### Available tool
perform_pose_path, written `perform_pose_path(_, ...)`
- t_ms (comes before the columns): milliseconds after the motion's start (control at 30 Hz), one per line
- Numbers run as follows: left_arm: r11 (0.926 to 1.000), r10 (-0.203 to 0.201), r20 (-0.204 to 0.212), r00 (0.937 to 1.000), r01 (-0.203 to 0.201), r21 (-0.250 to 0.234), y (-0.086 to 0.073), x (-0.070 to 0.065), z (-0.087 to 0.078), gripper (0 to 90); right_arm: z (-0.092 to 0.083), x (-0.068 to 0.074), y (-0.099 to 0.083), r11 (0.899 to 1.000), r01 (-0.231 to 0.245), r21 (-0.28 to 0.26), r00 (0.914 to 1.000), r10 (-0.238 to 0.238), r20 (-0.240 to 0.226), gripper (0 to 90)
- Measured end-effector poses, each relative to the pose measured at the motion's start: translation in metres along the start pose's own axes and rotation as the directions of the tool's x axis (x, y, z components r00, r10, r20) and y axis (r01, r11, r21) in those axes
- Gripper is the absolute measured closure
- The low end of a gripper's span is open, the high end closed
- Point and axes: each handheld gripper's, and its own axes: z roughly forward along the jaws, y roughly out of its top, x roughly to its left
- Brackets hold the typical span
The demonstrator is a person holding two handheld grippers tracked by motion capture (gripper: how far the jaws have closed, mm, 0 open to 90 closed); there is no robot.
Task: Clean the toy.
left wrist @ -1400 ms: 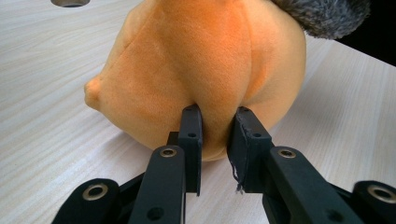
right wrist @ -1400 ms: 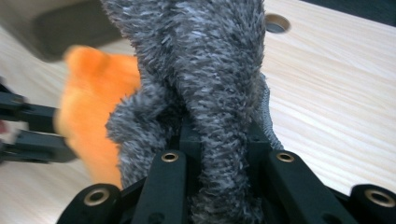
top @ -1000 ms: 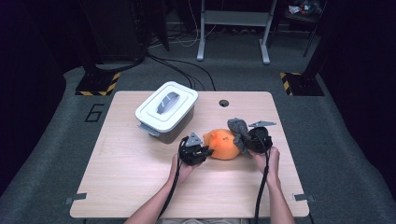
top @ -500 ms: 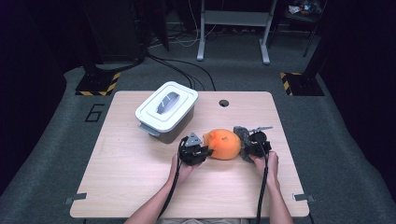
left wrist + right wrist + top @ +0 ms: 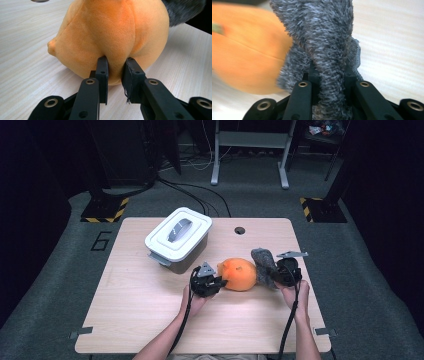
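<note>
Item count: one table (image 5: 150, 320); one white lidded container (image 5: 178, 239); one orange plush toy (image 5: 239, 274); one grey fuzzy cloth (image 5: 264, 265); two hand-held grippers, left hand-held gripper (image 5: 220, 283) and right hand-held gripper (image 5: 272, 275); two hands.

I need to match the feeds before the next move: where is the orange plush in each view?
High view: orange plush at table centre, between the left gripper and the right gripper.
Left gripper view: upper middle, a fold pinched between the jaws.
Right gripper view: blurred at left, behind the grey cloth.
Shared landmark: the light wood table.
</note>
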Motion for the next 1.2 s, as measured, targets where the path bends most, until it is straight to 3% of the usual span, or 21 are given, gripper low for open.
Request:
perform_pose_path(300,1.0000,0.002,0.001,1.0000,-0.002,0.002,0.000,0.000,0.000,75.1,-0.030,0.026,0.019,0.993,0.045,-0.105,0.9935,-0.056,-0.099,75.4)
perform_pose_path(400,1.0000,0.003,0.000,1.0000,-0.003,0.003,0.000,0.000,0.000,75.0,-0.029,0.033,0.023,0.993,0.063,-0.102,0.9915,-0.074,-0.107,75.4)
perform_pose_path(533,1.0000,0.001,0.000,1.0000,-0.001,0.000,0.000,0.000,0.000,74.7,-0.009,0.044,0.025,0.995,0.090,-0.046,0.9880,-0.095,-0.122,75.4)
perform_pose_path(667,1.0000,0.003,0.004,1.0000,-0.003,-0.008,0.000,0.001,0.000,72.5,0.004,0.044,0.022,0.995,0.095,-0.021,0.9897,-0.097,-0.105,75.4)
perform_pose_path(767,0.9999,0.005,0.003,1.0000,-0.005,-0.015,0.000,0.000,0.000,68.0,0.007,0.040,0.022,0.997,0.069,-0.022,0.9913,-0.071,-0.111,75.4)
perform_pose_path(867,0.9997,0.009,0.001,1.0000,-0.009,-0.024,0.000,0.000,0.000,63.8,0.009,0.037,0.022,0.997,0.079,-0.023,0.9910,-0.081,-0.106,75.4)
perform_pose_path(1000,0.9998,0.010,-0.001,0.9999,-0.010,-0.017,0.000,-0.001,0.000,50.3,0.010,0.036,0.022,0.997,0.074,-0.018,0.9921,-0.076,-0.101,75.4)
perform_pose_path(1200,0.9990,0.044,-0.028,0.9986,-0.044,0.004,-0.001,-0.005,0.003,39.2,0.015,0.033,0.024,0.998,0.065,-0.023,0.9934,-0.067,-0.093,75.4)
